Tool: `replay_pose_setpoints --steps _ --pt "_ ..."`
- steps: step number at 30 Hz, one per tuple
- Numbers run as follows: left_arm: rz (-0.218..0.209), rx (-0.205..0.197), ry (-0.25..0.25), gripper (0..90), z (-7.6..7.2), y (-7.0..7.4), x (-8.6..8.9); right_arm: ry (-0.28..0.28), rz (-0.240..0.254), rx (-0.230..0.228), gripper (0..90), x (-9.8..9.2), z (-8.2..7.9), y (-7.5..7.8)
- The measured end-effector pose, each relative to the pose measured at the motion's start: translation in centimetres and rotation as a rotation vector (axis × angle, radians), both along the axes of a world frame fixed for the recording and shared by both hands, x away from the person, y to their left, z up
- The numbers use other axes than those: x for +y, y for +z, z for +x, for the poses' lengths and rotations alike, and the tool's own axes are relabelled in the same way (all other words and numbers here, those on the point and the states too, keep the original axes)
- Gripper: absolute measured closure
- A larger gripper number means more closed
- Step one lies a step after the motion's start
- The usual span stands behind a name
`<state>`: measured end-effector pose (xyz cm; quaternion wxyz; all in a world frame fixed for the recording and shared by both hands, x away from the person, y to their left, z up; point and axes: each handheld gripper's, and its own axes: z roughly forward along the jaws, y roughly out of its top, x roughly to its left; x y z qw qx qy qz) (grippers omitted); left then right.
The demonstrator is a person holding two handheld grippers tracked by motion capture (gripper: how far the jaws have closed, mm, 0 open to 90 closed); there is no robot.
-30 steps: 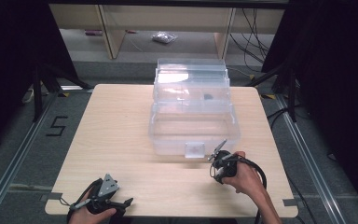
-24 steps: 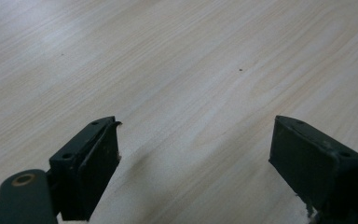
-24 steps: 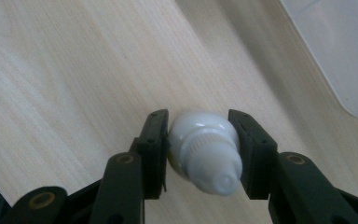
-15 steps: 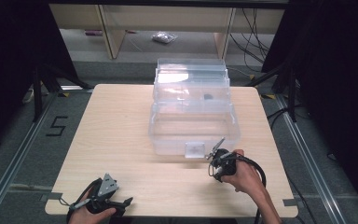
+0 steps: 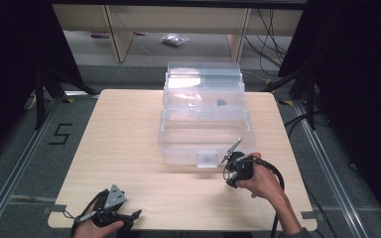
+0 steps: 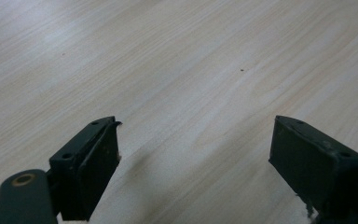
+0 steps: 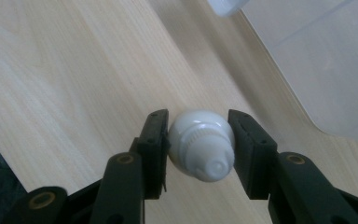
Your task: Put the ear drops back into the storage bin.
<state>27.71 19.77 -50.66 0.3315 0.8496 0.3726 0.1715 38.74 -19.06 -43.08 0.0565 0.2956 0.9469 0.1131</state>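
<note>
A small white ribbed cap-like piece (image 7: 201, 143) (what it belongs to cannot be told) sits clamped between the two black jaws of the right gripper (image 7: 199, 140), above the pale wooden table (image 7: 65, 74). From above, this gripper (image 5: 238, 166) is at about 5 o'clock on the table (image 5: 129, 129), just beside the front right corner of a clear plastic storage box (image 5: 203, 124) whose lid (image 5: 203, 79) stands open at 12 o'clock. The box has a small latch (image 5: 207, 158) on its near wall. The left gripper (image 5: 110, 214) rests at 7 o'clock near the table edge, well apart from the box; its jaws stand wide with nothing between them (image 6: 193, 154).
</note>
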Motion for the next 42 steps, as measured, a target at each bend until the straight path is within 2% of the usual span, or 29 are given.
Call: replay_pose_setpoints --steps 8,10,11,13,17,19,23,24,25,28,30,31,33,38,42 --pt "0.005 0.008 0.0 15.1 0.0 0.0 0.1 0.031 0.025 0.008 60.0 -0.1 0.2 0.9" --pt "-0.003 -0.004 0.02 15.0 0.0 -0.1 -0.1 0.019 0.032 0.011 60.1 -0.2 0.2 1.3" --pt "-0.01 0.008 0.005 15.1 0.0 0.0 0.0 0.03 0.034 0.003 60.1 -0.3 0.2 1.5" --pt "-0.004 0.002 0.0 15.1 0.0 0.0 0.0 0.014 0.032 0.011 60.0 -0.3 0.1 2.0" --pt "0.007 0.002 -0.006 15.1 0.0 0.1 0.1 0.025 0.021 -0.004 60.1 -0.5 0.2 2.9" --pt "0.003 0.0 -0.002 15.1 0.0 0.0 0.0 0.011 0.029 0.01 60.1 -0.5 0.3 3.2" --pt "-0.002 0.001 0.002 15.1 0.0 0.0 0.0 0.022 0.032 0.011 60.1 -0.7 0.5 3.7" --pt "0.001 0.001 0.001 15.0 0.0 0.0 0.0 0.047 0.035 -0.001 60.1 -0.8 0.7 4.0" --pt "-0.008 0.006 0.01 15.1 0.0 -0.1 0.0 0.02 0.04 0.014 60.1 -0.8 0.5 4.2" --pt "-0.011 0.007 0.007 15.1 0.0 0.0 0.0 0.034 0.039 0.007 60.1 -0.9 0.8 4.9" --pt "-0.007 0.004 0.007 15.1 0.0 0.0 0.0 0.024 0.041 0.007 60.1 -0.9 0.9 5.4" --pt "0.004 0.007 0.001 15.1 0.0 0.0 0.1 0.038 0.042 0.003 60.1 -1.0 1.1 5.8" --pt "0.003 -0.001 -0.002 15.1 0.0 0.0 0.0 0.035 0.039 -0.005 60.1 -1.0 1.3 6.3" --pt "-0.008 0.006 0.009 15.0 0.0 -0.1 0.0 0.045 0.038 -0.007 60.1 -0.9 1.7 7.4" --pt "-0.003 0.008 0.003 15.0 0.0 0.0 0.0 0.027 0.035 -0.01 60.1 -0.8 2.2 8.3"
